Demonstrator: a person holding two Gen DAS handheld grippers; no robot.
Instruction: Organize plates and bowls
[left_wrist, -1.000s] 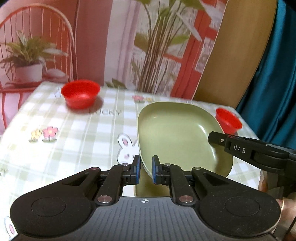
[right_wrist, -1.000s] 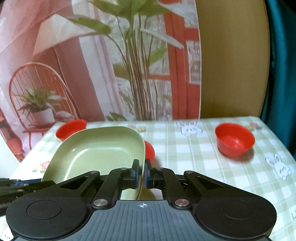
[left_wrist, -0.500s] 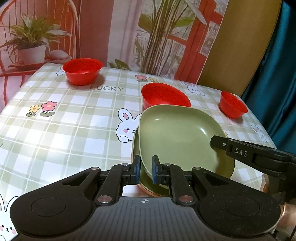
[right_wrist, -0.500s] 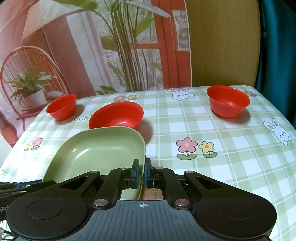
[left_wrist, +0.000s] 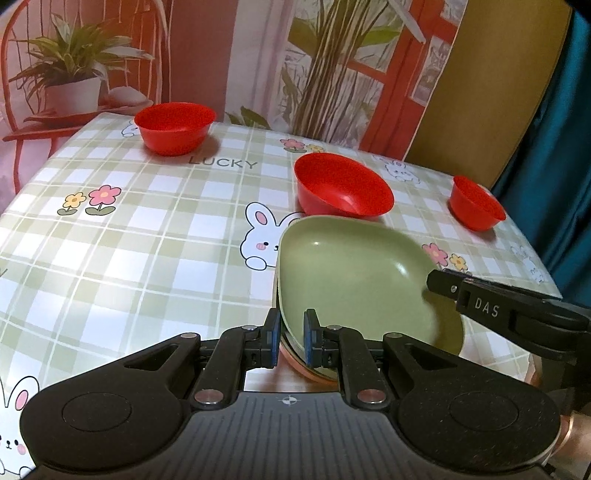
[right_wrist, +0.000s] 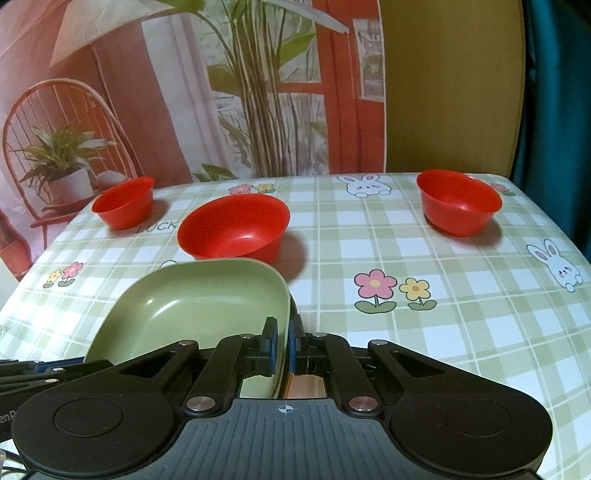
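Presently both grippers clamp one green plate (left_wrist: 354, 273): left gripper (left_wrist: 290, 338) on its near-left rim, right gripper (right_wrist: 282, 349) on its right rim. The plate, glossy and squarish, sits lower centre, over other plates (left_wrist: 310, 369). Beyond, three red bowls (right_wrist: 234, 230) stand apart on the checked tablecloth (left_wrist: 129, 236).

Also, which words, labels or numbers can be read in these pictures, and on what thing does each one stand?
"LUCKY": printed on the checked tablecloth, near the far left red bowl.
"DAS": white letters on the black finger of the right gripper, seen in the left wrist view.
"LUCK": the same tablecloth print in the right wrist view, its end hidden behind the middle red bowl.
Letters at the right wrist view's lower left edge: cut off, unreadable.
No numbers.
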